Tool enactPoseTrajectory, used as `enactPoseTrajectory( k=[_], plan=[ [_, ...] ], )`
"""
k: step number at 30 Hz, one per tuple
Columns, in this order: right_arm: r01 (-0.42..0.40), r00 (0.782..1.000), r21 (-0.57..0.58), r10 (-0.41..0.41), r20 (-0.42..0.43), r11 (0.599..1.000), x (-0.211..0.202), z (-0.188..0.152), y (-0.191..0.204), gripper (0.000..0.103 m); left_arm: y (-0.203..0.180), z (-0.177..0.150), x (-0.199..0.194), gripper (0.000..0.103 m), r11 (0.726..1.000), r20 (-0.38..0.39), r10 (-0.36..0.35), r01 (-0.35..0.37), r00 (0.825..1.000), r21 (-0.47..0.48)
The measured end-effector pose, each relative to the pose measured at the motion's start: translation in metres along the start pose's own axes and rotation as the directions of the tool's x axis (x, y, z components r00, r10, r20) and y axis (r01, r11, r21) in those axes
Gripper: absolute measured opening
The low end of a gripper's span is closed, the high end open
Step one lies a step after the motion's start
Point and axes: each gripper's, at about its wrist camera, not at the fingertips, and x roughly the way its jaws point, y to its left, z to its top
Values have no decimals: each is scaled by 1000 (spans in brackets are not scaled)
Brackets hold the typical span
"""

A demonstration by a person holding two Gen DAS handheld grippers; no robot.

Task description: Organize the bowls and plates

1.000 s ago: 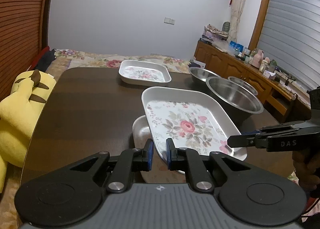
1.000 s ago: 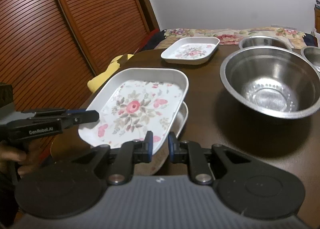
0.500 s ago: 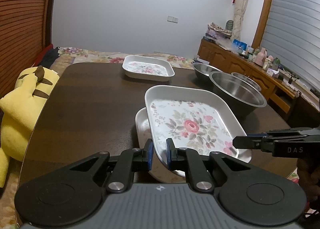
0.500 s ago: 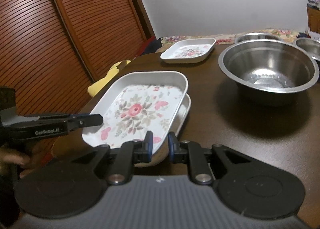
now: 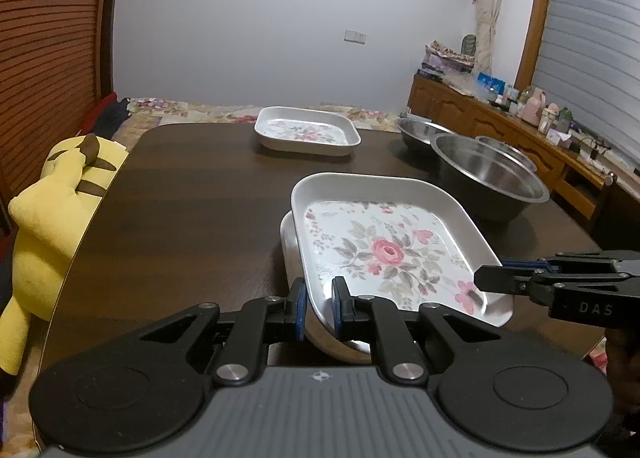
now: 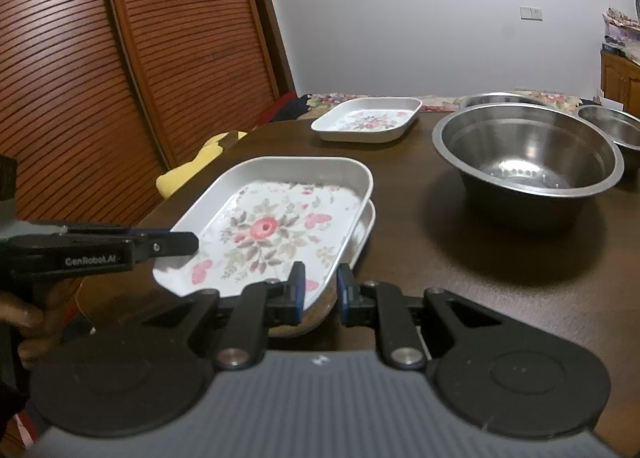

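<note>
A white floral tray (image 5: 384,254) hangs low over the dark table (image 5: 192,209), held from two sides. My left gripper (image 5: 318,308) is shut on its near left rim. My right gripper (image 5: 486,278) is shut on its near right corner. In the right wrist view the same floral tray (image 6: 272,225) sits between my right gripper (image 6: 320,290) and my left gripper (image 6: 180,244). A plain white tray (image 5: 290,242) lies just under it, mostly hidden, its edge (image 6: 366,225) showing. A second floral tray (image 5: 306,133) rests at the far side.
A large steel bowl (image 6: 528,153) stands right of the trays, with two smaller steel bowls (image 6: 612,129) (image 6: 500,99) behind it. A yellow plush toy (image 5: 60,193) leans at the table's left edge. A cluttered sideboard (image 5: 500,117) runs along the right wall.
The held floral tray has sunk a little toward the white tray beneath it, and my right gripper came slightly down with it. Both grips stay the same.
</note>
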Motion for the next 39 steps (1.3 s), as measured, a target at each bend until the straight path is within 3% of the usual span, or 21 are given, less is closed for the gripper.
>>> enactPoseTrajectory(
  k=[30,39],
  plan=[
    [17,1000,-7,-17,6,1000,2,0,-2,18,3,-8,6,17,1000,-16,16,-16,1000,5],
    [11,999,-17,-11,31,1000,-8,10,-3,19,4,10,-4,17,1000,28,17,-18,999,11]
  ],
)
